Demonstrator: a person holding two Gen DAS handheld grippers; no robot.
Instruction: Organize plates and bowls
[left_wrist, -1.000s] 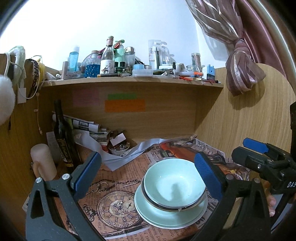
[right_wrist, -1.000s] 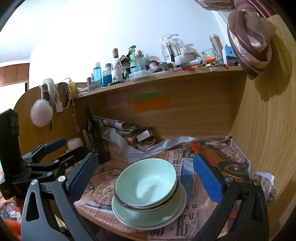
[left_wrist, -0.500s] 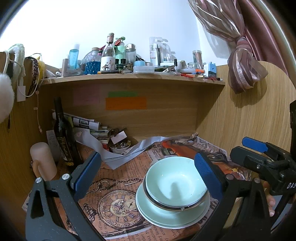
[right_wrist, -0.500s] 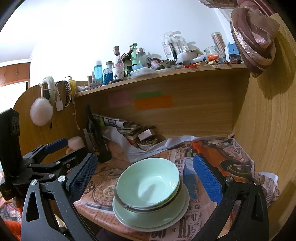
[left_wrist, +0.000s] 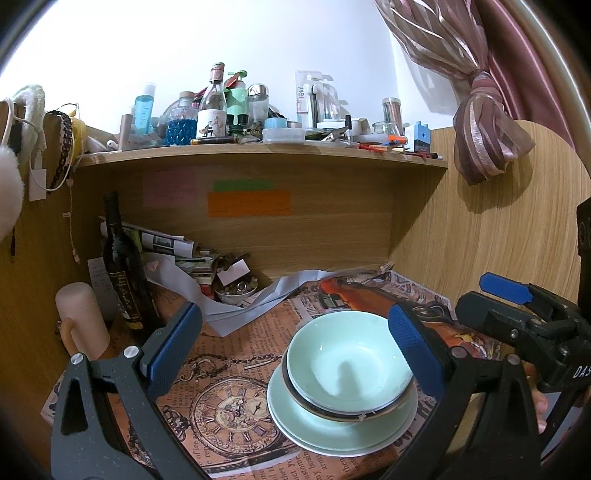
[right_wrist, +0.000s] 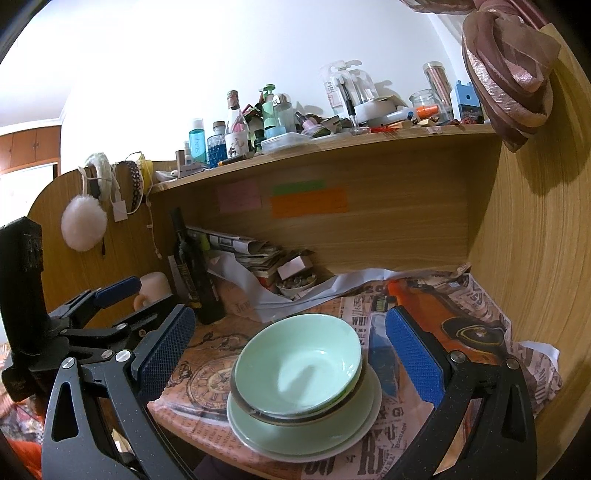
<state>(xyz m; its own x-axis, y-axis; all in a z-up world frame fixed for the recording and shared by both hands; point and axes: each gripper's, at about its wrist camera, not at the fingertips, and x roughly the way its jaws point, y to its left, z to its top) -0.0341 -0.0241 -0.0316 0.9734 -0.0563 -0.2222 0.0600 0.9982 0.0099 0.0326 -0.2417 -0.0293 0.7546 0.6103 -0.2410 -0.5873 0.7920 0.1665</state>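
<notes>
Stack of dishes at the desk's front edge: a pale green bowl (left_wrist: 349, 365) nests in a dark-rimmed bowl (left_wrist: 343, 410) on a green plate (left_wrist: 332, 432), all resting on printed newspaper (left_wrist: 229, 406). The left gripper (left_wrist: 295, 347) hovers level, fingers spread wide and empty, the stack toward its 4 o'clock. The right gripper (right_wrist: 288, 354) also hangs released, its blue pads (right_wrist: 413, 365) flanking the bowl without touching. A dark wine bottle (left_wrist: 122, 273) stands upright at 10 o'clock of the stack, beneath a cluttered shelf (left_wrist: 258, 153).
</notes>
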